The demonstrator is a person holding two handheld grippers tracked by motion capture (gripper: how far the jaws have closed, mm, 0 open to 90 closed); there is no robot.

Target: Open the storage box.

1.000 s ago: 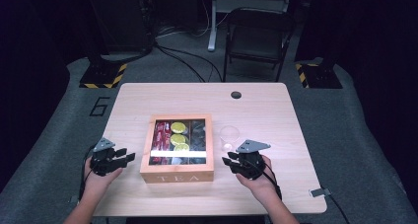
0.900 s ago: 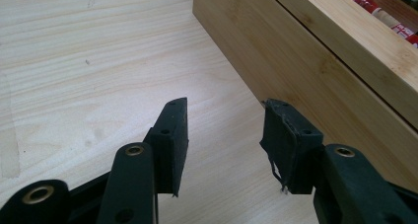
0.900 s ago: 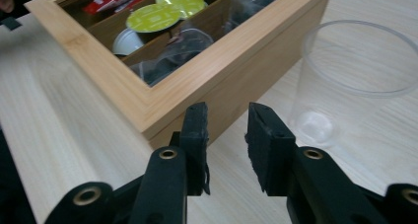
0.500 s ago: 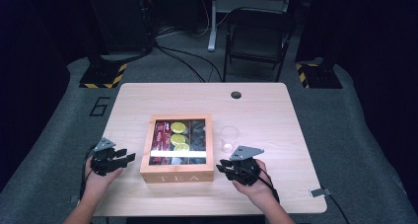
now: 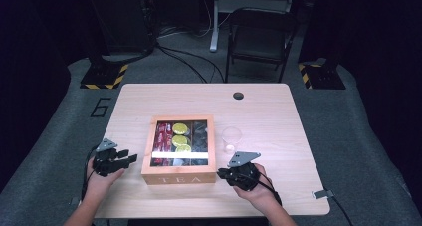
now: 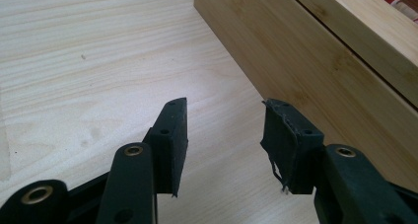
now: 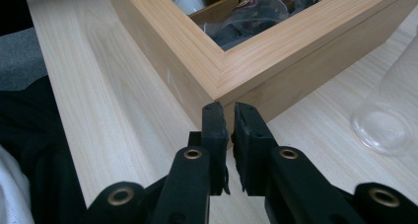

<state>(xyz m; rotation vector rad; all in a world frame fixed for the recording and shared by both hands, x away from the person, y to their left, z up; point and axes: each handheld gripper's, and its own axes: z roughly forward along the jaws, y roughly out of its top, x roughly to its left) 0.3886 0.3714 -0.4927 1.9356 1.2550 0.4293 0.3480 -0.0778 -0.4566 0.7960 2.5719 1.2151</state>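
Observation:
A wooden tea box with a clear-windowed lid stands mid-table, holding red packets, yellow-lidded pods and dark sachets. My left gripper rests left of the box, open, with nothing between its jaws. In the left gripper view it hovers over bare table beside the box's side wall. My right gripper sits at the box's front right corner. Its jaws have just been closing, and in the right gripper view they stand nearly together, empty, pointing at the corner of the box.
A clear plastic cup stands right of the box, close to my right gripper, and shows at the right edge as the cup. A cable hole lies near the far edge. A chair stands beyond the table.
My right gripper has shifted a little left toward the box's front right corner and its jaws have drawn together. The left gripper has stayed put.

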